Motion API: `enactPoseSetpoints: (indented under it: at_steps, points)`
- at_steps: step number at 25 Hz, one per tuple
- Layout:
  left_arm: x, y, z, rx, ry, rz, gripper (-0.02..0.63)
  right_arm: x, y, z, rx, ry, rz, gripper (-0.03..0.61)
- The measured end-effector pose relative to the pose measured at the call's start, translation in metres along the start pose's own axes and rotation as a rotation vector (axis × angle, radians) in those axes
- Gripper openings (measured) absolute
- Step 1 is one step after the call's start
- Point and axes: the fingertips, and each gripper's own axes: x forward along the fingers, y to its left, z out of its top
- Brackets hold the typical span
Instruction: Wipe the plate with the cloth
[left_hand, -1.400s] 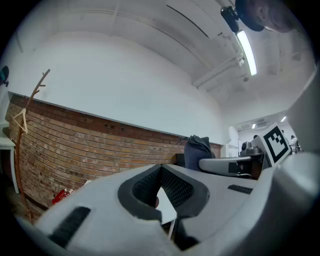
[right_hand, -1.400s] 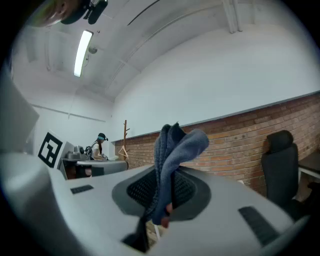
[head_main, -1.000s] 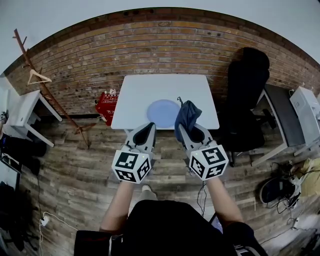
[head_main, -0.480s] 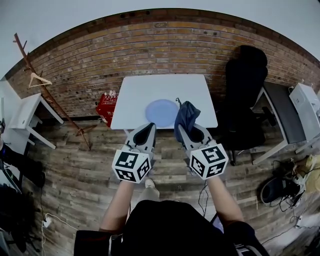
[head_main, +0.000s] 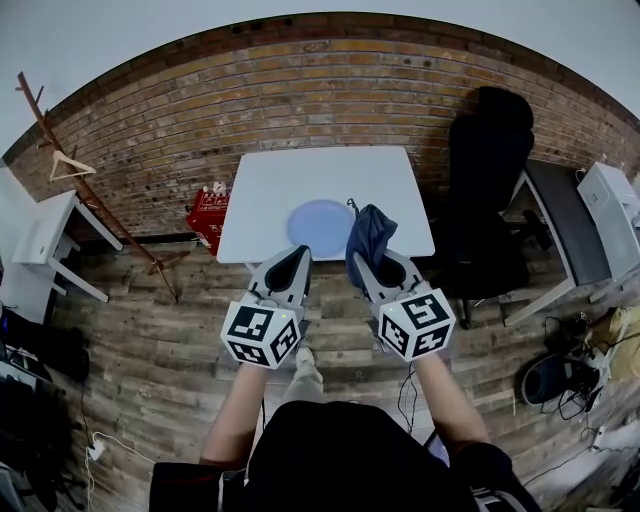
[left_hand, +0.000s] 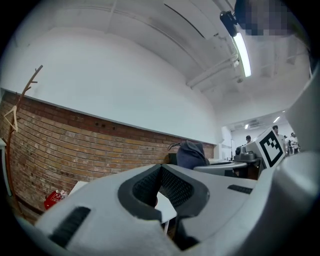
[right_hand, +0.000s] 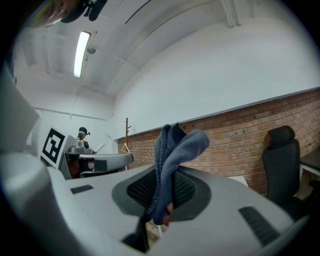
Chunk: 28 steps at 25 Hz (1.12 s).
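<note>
The left gripper (head_main: 296, 254), held in the person's left hand, is clenched with nothing between its pads; its own view shows the two jaws meeting at the tips (left_hand: 160, 169), and through the hollow beneath them a corner of the white table (left_hand: 167, 212). It hangs over the plank floor, short of the table's near edge. Far to its left a wooden coat rack (head_main: 60, 150) with a hanger leans by the brick wall (head_main: 200, 110), and a red crate (head_main: 206, 214) sits on the floor just beside the table's left side.

Ahead of the two grippers, the pale blue plate (head_main: 316, 220) lies flat on the table (head_main: 300, 175), close to its near edge and a little right of centre.

The right gripper (head_main: 361, 258) is clamped on the dark blue cloth (head_main: 371, 232). In its own view the jaws (right_hand: 165, 186) pinch the fabric's lower end, and the rest of the cloth (right_hand: 176, 149) stands up above them in loose folds. From overhead the cloth overlaps the plate's right rim, but whether it touches the plate cannot be told. The left gripper view also catches the cloth (left_hand: 192, 154) raised beside the right gripper's marker cube (left_hand: 271, 145).

Right of the table stands a black office chair (head_main: 492, 190), near a dark desk (head_main: 562, 235).
</note>
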Motion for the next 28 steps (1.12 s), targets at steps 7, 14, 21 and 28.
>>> enactPoseSetpoints:
  at_steps: [7,14,21,28]
  points:
    - [0.024,0.016,0.001,0.006,-0.026,-0.009,0.017,0.026,-0.015,-0.001,-0.009,0.018,0.000,0.060]
    - [0.056,0.047,0.005,0.008,-0.053,-0.020,0.017,0.067,-0.035,-0.004,0.002,0.033,-0.003,0.060]
    - [0.095,0.090,0.001,-0.018,-0.036,-0.031,0.017,0.120,-0.057,-0.003,0.013,0.042,-0.004,0.060]
    - [0.130,0.143,-0.001,-0.045,0.000,-0.061,0.017,0.179,-0.074,0.003,0.029,0.048,-0.033,0.060]
